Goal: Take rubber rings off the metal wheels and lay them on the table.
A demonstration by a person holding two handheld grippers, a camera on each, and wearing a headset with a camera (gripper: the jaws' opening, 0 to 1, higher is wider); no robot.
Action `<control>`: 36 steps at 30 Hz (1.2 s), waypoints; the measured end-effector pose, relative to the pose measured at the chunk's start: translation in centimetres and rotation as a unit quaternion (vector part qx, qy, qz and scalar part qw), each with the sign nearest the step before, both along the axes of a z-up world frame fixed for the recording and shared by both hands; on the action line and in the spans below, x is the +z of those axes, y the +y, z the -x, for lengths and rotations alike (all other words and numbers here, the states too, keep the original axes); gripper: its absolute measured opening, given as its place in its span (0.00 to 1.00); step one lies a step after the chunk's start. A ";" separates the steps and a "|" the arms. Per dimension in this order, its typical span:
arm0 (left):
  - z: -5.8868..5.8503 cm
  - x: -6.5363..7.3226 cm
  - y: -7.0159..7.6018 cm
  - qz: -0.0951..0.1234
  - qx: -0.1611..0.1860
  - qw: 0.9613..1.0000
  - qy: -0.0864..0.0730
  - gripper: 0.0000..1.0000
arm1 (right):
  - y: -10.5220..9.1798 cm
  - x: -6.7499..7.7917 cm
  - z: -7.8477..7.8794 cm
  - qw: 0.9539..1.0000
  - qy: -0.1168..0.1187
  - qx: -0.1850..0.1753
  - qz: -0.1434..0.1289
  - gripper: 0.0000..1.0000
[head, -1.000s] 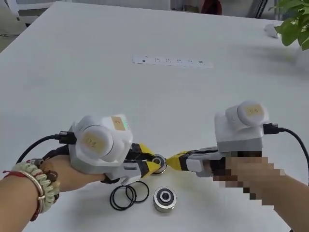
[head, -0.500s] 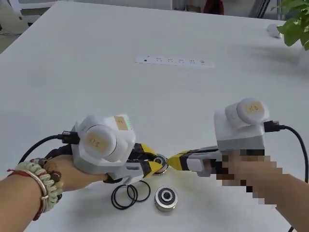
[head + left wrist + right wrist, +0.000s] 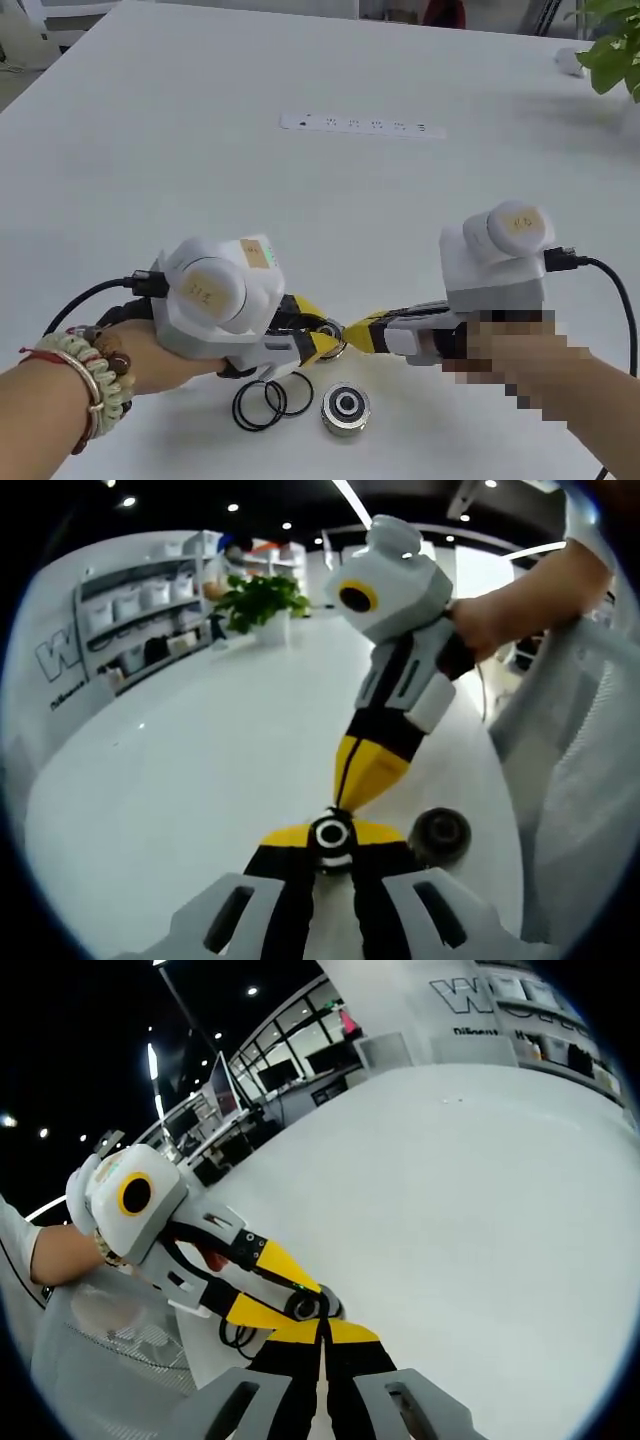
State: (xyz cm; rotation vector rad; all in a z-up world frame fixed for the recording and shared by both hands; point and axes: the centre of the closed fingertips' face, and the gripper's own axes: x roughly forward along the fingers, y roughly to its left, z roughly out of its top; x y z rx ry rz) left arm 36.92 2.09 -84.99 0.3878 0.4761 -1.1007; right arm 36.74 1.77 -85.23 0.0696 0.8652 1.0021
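1. The left tongs (image 3: 318,342) are clamped shut on a small metal wheel (image 3: 332,834) and hold it just above the white desk (image 3: 200,150).
2. The right tongs (image 3: 322,1328) point straight at the left pair. Their yellow jaws are pressed together and the tips meet the edge of the held wheel. It cannot be told whether they pinch a ring there.
3. A second wheel (image 3: 345,408) lies flat on the desk, near the person and just below the meeting tongs in the head view.
4. Several loose black rubber rings (image 3: 270,400) lie overlapping on the desk, just left of the second wheel.
5. A white power strip (image 3: 360,125) lies well apart toward the far side, and a green plant (image 3: 612,50) stands at the far right corner.
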 end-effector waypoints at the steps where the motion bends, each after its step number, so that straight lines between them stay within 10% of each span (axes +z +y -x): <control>1: 0.0 0.0 0.0 -0.001 0.000 1.000 -0.001 0.14 | 0.1 0.0 0.0 1.000 -0.001 0.001 0.000 0.00; 36: -0.1 0.0 0.1 -0.013 -0.005 1.000 -0.007 0.14 | -0.6 0.3 -0.6 1.000 0.005 -0.019 -0.016 0.00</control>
